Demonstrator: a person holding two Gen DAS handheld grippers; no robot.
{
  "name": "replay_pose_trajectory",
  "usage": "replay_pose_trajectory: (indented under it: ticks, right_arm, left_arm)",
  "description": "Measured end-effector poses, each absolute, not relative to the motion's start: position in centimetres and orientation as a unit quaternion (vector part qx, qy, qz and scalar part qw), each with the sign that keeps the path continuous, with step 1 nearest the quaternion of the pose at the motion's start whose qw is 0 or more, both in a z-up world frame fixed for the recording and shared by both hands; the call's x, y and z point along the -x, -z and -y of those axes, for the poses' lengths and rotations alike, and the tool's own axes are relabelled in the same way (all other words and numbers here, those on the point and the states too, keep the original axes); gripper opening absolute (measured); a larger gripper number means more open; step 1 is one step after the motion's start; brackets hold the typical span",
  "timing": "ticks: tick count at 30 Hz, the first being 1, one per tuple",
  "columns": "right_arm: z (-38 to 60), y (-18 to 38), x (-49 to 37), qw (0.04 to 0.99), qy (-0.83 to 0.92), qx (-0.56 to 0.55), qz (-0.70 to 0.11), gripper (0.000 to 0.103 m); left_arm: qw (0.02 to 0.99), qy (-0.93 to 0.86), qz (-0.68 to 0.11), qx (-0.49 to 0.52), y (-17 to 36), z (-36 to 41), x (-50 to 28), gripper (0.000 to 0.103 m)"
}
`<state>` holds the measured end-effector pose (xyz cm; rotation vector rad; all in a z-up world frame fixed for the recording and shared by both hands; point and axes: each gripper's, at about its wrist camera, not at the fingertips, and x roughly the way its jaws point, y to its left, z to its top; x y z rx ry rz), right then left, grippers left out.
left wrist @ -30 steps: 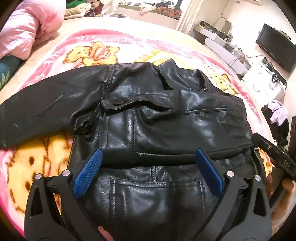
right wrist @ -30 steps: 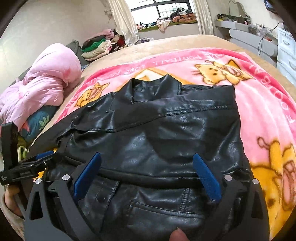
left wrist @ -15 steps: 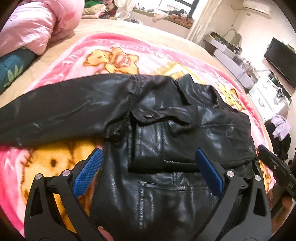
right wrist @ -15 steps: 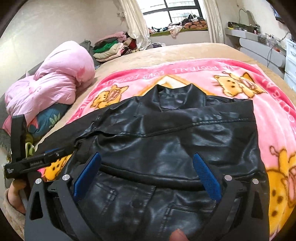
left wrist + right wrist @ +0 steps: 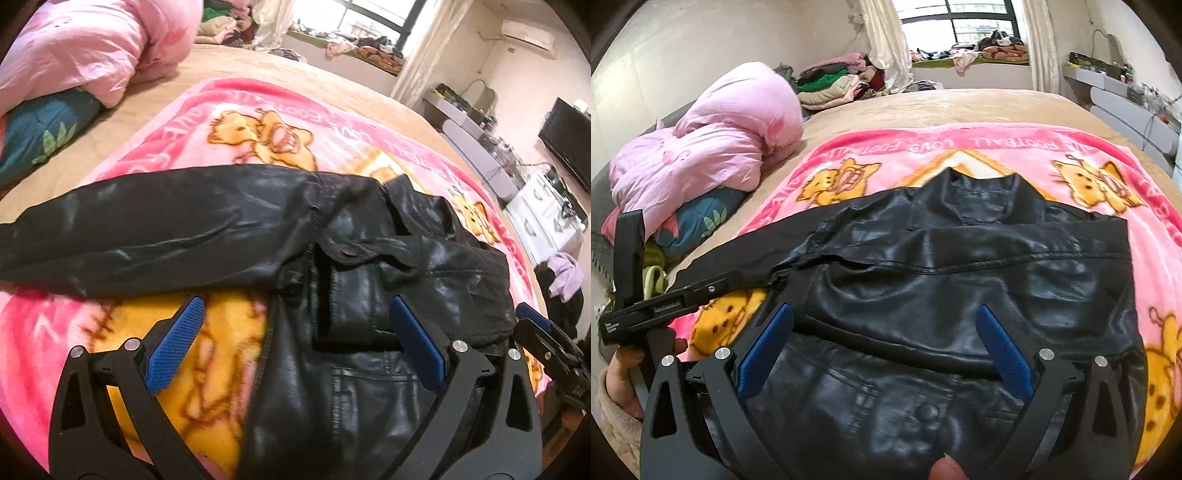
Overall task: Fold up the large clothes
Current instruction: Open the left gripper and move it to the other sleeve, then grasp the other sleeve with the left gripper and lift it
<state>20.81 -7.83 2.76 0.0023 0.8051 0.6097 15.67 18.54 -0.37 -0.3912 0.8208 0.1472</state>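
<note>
Ahead of our left claw [image 5: 293, 350], we are seeing the black leather jacket [image 5: 369, 295] lying spread on the pink cartoon blanket [image 5: 258, 122] that is covering the bed [image 5: 295, 70]. We are holding this claw with its blue pads [image 5: 175, 347] wide apart and gripping nothing; the jacket's body is lying between and beyond its fingers, toward the right-hand one, while bare yellow blanket is showing by the left-hand one. One long sleeve [image 5: 147, 236] is stretching out flat, far to the left of this claw. The other sleeve is lying folded across the chest.

We are holding our right claw [image 5: 884, 350] spread open too, clamping nothing, and it is hovering over the jacket's lower front, where a snap button [image 5: 929, 410] is showing just between the fingers. The collar [image 5: 982, 195] is pointing away from this claw, toward the window. To its left, we are seeing the other claw's black body and the hand [image 5: 624, 373] gripping its handle. Farther left, a bunched pink duvet [image 5: 713, 140] is sitting on the bed, well apart from the jacket.
</note>
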Motion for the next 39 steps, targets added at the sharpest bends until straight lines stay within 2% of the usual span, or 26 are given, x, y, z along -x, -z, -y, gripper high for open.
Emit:
replay_pose_trajectory:
  ticks: [17, 28, 39]
  right_arm:
    - [-2.0, -3.0, -20.5, 0.857, -0.339, 0.02, -0.387, 0.099]
    - [-7.5, -2.6, -20.1, 0.84, -0.367, 0.027, -0.398, 0.098]
    - [-8.8, -2.7, -20.0, 0.834, -0.377, 0.024, -0.402, 0.098]
  left_arm:
    - [0.877, -0.153, -0.389, 0.235, 1.6, -26.7, -12.8, 0.094]
    - [0.842, -0.203, -0.372, 0.335, 2.9, -33.4, -10.4, 0.094]
    - [0.79, -0.224, -0.377, 0.427, 5.6, -39.1, -9.5, 0.094]
